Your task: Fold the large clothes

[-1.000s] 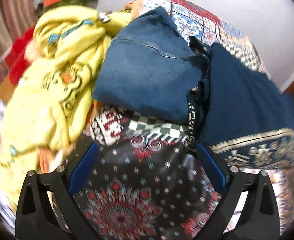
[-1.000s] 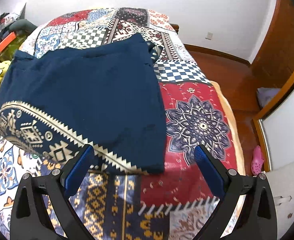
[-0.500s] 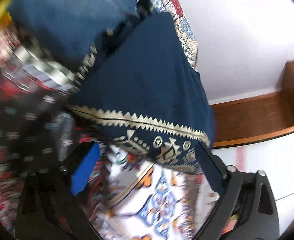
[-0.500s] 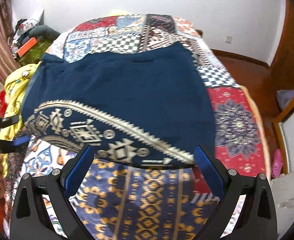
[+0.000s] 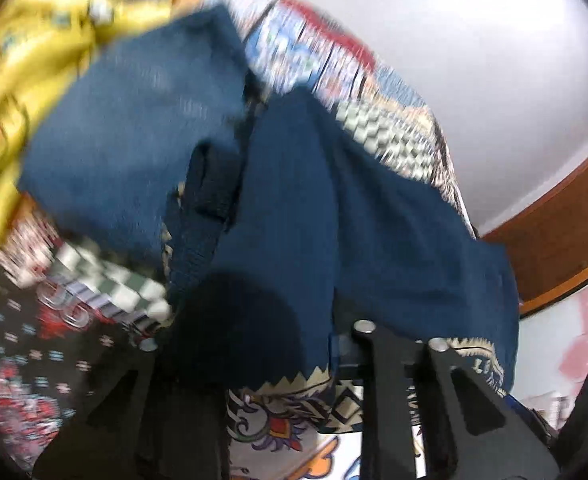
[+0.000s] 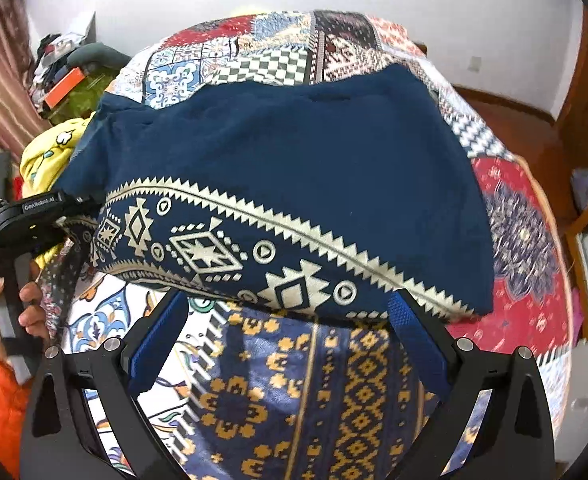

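The garment (image 6: 294, 168) ahead of the right gripper (image 6: 290, 344) was deep navy, edged with a cream sawtooth line and a band of cream diamonds, circles and stepped shapes. Beneath it the bedspread (image 6: 278, 392) was patchwork: navy with orange motifs between the blue finger pads (image 6: 154, 352), red with a dark medallion to the right, black-and-white checks beyond. Left of the gripper lay a yellow cloth (image 6: 50, 152). Ahead of the left gripper (image 5: 254, 344), denim-blue fabric (image 5: 134, 128) lay blurred.

A navy garment (image 6: 294, 184) with a cream geometric-patterned hem lies folded on the bed.
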`<state>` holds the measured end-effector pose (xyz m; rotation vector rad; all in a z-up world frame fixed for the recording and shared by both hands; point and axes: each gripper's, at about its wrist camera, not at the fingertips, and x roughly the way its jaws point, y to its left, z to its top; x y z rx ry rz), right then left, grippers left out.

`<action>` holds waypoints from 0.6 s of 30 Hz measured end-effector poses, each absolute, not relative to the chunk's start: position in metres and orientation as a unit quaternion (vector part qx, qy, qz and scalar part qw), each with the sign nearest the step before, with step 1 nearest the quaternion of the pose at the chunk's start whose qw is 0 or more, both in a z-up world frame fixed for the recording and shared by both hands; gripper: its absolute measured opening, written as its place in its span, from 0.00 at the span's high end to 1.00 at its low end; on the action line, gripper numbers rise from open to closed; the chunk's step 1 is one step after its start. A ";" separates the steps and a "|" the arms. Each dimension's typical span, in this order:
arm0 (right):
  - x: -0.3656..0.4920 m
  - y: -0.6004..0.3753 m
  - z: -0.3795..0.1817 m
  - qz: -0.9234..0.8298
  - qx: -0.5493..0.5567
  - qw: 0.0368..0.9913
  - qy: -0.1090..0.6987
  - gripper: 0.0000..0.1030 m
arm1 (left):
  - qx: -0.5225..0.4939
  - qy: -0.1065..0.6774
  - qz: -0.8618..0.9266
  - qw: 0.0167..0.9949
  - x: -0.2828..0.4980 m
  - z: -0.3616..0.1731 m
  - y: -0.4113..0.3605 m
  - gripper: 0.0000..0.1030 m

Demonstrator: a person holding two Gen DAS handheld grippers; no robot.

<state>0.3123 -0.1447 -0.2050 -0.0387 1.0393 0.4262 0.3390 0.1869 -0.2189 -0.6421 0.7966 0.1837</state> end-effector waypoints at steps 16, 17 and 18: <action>0.300 -0.032 -0.165 0.305 -0.046 0.836 0.453 0.04 | -0.189 0.299 0.132 0.926 0.219 -0.144 0.203 0.84; 0.300 -0.022 -0.172 0.312 -0.056 0.830 0.458 0.04 | -0.176 0.307 0.141 0.924 0.218 -0.154 0.200 0.84; 0.299 -0.012 -0.181 0.315 -0.065 0.827 0.462 0.04 | -0.159 0.318 0.150 0.923 0.214 -0.162 0.199 0.84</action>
